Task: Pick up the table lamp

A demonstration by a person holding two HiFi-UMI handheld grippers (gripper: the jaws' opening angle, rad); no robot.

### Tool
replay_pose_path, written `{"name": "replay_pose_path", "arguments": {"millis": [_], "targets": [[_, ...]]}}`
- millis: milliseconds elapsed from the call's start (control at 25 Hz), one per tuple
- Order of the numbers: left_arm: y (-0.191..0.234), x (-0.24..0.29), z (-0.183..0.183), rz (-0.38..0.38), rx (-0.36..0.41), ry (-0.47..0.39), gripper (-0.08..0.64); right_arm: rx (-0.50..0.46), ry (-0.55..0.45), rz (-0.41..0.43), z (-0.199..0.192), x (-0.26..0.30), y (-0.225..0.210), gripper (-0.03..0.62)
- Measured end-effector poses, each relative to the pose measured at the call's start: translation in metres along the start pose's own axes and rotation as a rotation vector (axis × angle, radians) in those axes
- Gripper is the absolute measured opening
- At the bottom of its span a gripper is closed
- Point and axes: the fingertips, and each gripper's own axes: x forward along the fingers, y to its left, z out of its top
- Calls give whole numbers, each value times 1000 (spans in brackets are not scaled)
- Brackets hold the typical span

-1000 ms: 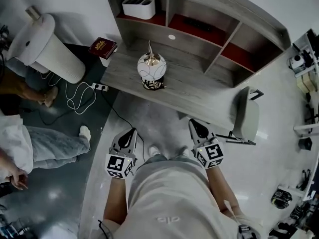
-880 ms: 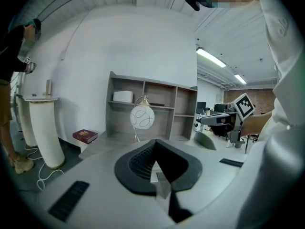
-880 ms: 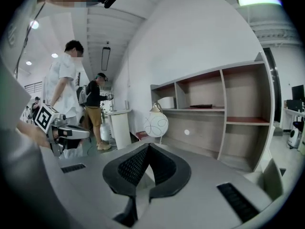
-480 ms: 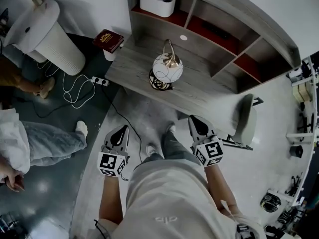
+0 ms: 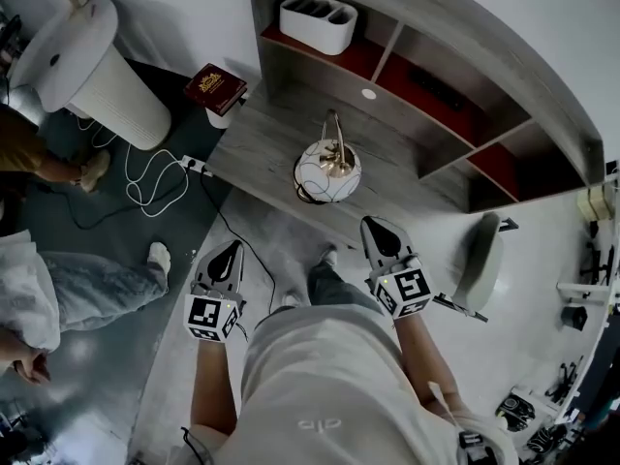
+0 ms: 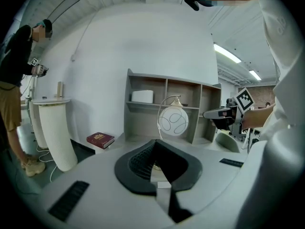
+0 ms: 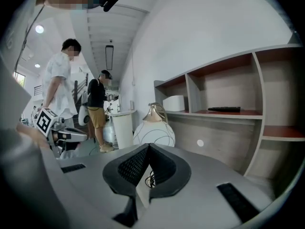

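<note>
The table lamp (image 5: 327,170), a white globe with dark swirl lines and a gold arched stem, stands on the grey wooden desk (image 5: 254,141) near its front edge. It also shows ahead in the left gripper view, lamp (image 6: 173,120), and closer in the right gripper view, lamp (image 7: 153,131). My left gripper (image 5: 231,253) is shut and empty, short of the desk and left of the lamp. Just below and right of the lamp, my right gripper (image 5: 375,228) is also shut with nothing in it. Neither touches the lamp.
Shelf compartments behind the desk hold a white box (image 5: 318,22) and a black remote (image 7: 224,109). A red book (image 5: 215,87) lies at the desk's left end. A white pedestal (image 5: 92,71), power strip (image 5: 194,166) with cables, and people stand left. A grey chair (image 5: 481,258) is right.
Both grippers and the person have moved forward toward the desk. The lamp now sits closer, just ahead of the right gripper. Both jaws stayed shut.
</note>
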Motion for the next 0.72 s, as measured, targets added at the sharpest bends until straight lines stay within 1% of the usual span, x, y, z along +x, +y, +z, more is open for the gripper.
{"name": "replay_pose_path", "arguments": {"millis": [360,560,720], "targets": [[18,89,38,19,33,-1,15,9,-14,52,31,51,-67,29],[26,122,53,33,57,1,15,13,-11,92,36,72,-85,29],[30,143,62,6,67,6,17,14,-8,98,40,83,-93,29]]}}
